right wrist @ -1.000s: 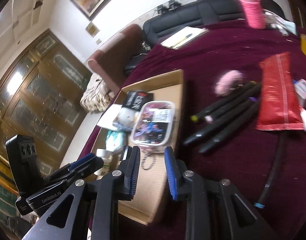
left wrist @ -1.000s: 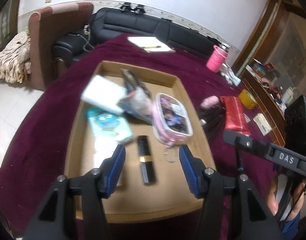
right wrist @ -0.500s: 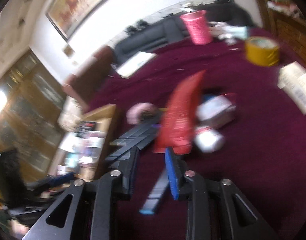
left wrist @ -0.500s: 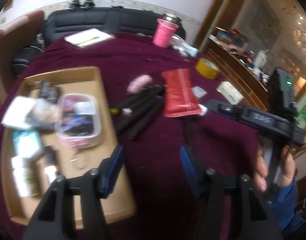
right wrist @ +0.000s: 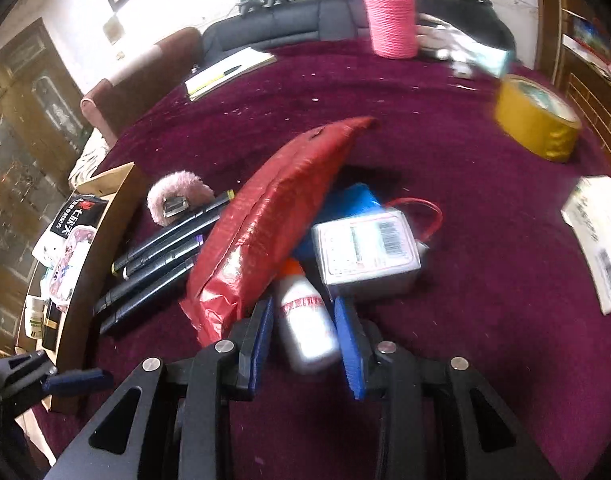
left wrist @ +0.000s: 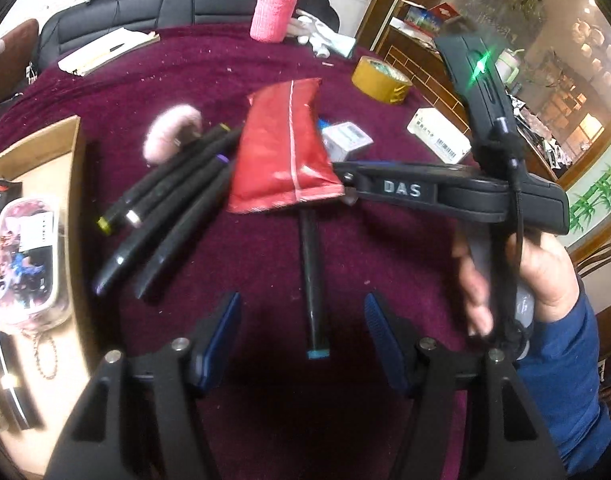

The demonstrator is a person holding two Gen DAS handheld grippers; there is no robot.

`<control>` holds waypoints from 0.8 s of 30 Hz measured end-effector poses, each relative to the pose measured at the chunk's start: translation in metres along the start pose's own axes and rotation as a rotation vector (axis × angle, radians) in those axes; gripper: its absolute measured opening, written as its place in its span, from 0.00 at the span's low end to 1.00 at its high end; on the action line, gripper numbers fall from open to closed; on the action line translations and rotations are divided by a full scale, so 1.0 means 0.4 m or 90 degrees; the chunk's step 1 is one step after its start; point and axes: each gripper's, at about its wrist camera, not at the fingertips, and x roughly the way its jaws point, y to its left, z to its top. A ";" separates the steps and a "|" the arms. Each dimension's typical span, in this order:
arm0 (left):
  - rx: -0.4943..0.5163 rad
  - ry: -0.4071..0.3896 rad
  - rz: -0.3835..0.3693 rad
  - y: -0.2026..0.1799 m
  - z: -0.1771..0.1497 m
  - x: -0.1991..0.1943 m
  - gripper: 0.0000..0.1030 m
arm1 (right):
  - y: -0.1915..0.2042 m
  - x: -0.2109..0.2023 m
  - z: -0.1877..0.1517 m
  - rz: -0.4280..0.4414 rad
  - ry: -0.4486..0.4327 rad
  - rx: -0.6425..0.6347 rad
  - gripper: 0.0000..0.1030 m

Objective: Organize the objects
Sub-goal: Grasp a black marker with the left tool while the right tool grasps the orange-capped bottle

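Observation:
A red pouch [left wrist: 287,144] [right wrist: 265,220] lies on the maroon tablecloth beside several black markers [left wrist: 161,216] [right wrist: 153,264] and a pink fluffy clip [left wrist: 171,130] [right wrist: 177,196]. My left gripper [left wrist: 301,328] is open over a single black marker with a teal cap [left wrist: 314,280]. My right gripper [right wrist: 305,328] is open, its jaws on either side of a small white bottle [right wrist: 307,324] with an orange cap, next to a grey box [right wrist: 365,256]. In the left wrist view the right gripper [left wrist: 345,188] reaches in behind the pouch.
A wooden tray [left wrist: 71,184] [right wrist: 105,240] with a pink case [left wrist: 23,264] and other items stands at the left. A yellow tape roll [right wrist: 537,120], a white box [right wrist: 597,244], a pink cup [right wrist: 391,20] and a notepad [right wrist: 225,72] lie farther out.
Both grippers have swung right, away from the tray, to the loose items. The right gripper has opened wider and come down around the white bottle.

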 end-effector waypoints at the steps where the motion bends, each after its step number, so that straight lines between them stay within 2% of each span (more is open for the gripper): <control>1: -0.002 0.002 0.002 0.000 0.005 0.007 0.61 | 0.004 0.008 -0.001 -0.006 -0.001 -0.009 0.31; 4: -0.001 0.006 0.011 -0.004 0.025 0.033 0.61 | -0.003 0.007 -0.012 0.011 -0.011 -0.004 0.30; 8: 0.008 0.025 0.013 -0.020 0.052 0.086 0.58 | -0.075 -0.029 -0.022 0.042 -0.038 0.063 0.29; 9: 0.011 0.031 0.018 -0.027 0.058 0.101 0.53 | -0.098 -0.040 -0.026 0.061 -0.048 0.080 0.29; 12: 0.029 0.042 0.037 -0.056 0.065 0.140 0.46 | -0.125 -0.052 -0.033 0.087 -0.049 0.104 0.29; 14: 0.060 0.024 0.084 -0.082 0.066 0.152 0.43 | -0.120 -0.057 -0.032 0.081 -0.051 0.101 0.29; 16: 0.065 0.000 0.122 -0.091 0.067 0.159 0.35 | -0.111 -0.063 -0.031 0.075 -0.054 0.094 0.29; 18: 0.064 -0.022 0.143 -0.092 0.058 0.158 0.26 | -0.106 -0.067 -0.030 0.075 -0.055 0.089 0.29; 19: 0.064 -0.026 0.148 -0.092 0.052 0.154 0.18 | -0.102 -0.072 -0.030 0.074 -0.057 0.086 0.29; 20: 0.059 -0.026 0.146 -0.087 0.044 0.145 0.14 | -0.098 -0.077 -0.030 0.073 -0.060 0.084 0.29; 24: 0.022 -0.006 0.097 -0.059 0.014 0.109 0.13 | -0.085 -0.071 -0.038 0.060 -0.037 0.065 0.29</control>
